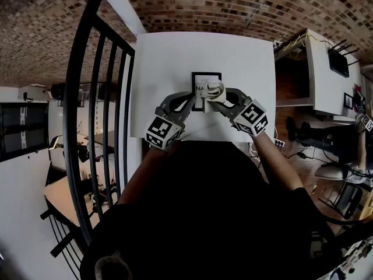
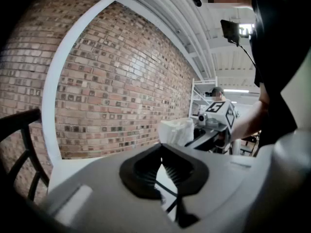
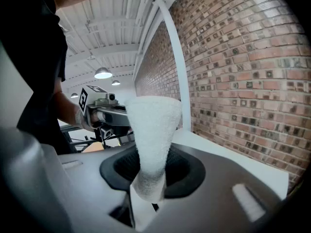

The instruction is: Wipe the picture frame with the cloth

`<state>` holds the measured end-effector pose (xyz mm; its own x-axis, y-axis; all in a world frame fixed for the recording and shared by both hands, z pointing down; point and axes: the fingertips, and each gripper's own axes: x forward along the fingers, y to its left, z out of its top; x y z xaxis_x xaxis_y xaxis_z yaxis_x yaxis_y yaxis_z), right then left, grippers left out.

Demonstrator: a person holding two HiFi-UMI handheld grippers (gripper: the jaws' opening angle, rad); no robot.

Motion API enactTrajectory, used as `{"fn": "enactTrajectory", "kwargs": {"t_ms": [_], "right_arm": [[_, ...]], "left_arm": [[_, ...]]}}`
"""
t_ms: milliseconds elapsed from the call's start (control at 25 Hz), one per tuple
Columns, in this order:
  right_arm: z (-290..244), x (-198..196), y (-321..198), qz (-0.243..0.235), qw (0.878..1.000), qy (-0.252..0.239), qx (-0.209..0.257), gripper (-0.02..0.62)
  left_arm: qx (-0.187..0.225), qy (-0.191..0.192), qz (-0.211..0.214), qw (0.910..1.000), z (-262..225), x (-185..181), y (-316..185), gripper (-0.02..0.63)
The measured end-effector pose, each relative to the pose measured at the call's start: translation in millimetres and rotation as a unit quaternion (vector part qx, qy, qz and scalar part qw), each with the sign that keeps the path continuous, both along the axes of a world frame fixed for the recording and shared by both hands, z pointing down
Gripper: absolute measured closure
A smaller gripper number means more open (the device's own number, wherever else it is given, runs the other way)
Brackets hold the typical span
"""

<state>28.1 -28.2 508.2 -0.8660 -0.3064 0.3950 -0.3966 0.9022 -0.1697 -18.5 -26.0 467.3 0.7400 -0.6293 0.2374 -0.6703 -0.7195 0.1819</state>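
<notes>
We are clamping cloth (image 1: 214,90) in right gripper (image 1: 218,100), frame (image 1: 207,77) in left gripper (image 1: 194,102); white table (image 1: 169,69) is standing against far brick wall (image 1: 233,7).

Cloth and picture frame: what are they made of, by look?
White fluffy cloth: terry or microfibre, matte, going by its nubby pile; pinched in the right claw. Black rectangular picture frame: thin, even dark border; plastic or painted wood, too small to tell.

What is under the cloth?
The frame, and below it the white table. The cloth, clamped in the right gripper, covers the frame's right middle part, so the print there cannot be seen; only a few letters show beside it.
</notes>
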Motion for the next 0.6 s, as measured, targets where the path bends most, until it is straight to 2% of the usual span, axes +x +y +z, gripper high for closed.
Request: {"fn": "enactTrajectory", "kwargs": {"t_ms": [160, 360, 480, 600], "right_arm": [[30.8, -2.6, -7.1, -0.002, 0.999, 0.029, -0.021, 0.479], [69.2, -7.0, -21.5, -0.014, 0.997, 0.071, -0.042, 0.478], [94.2, -15.0, -32.1, -0.028, 0.993, 0.105, -0.051, 0.479], [120.5, -19.8, -43.8, -0.033, 0.988, 0.139, -0.059, 0.479]], "left_arm": [[-0.057, -0.020, -0.007, 0.9982, 27.8, -4.1, -2.3, 0.604], [-0.148, -0.074, -0.010, 0.9862, 78.1, -6.9, -1.8, 0.604], [-0.178, -0.090, -0.006, 0.9800, 99.9, -11.8, -2.1, 0.604], [-0.189, -0.091, -0.002, 0.9778, 109.9, -12.4, -2.8, 0.604]]}}
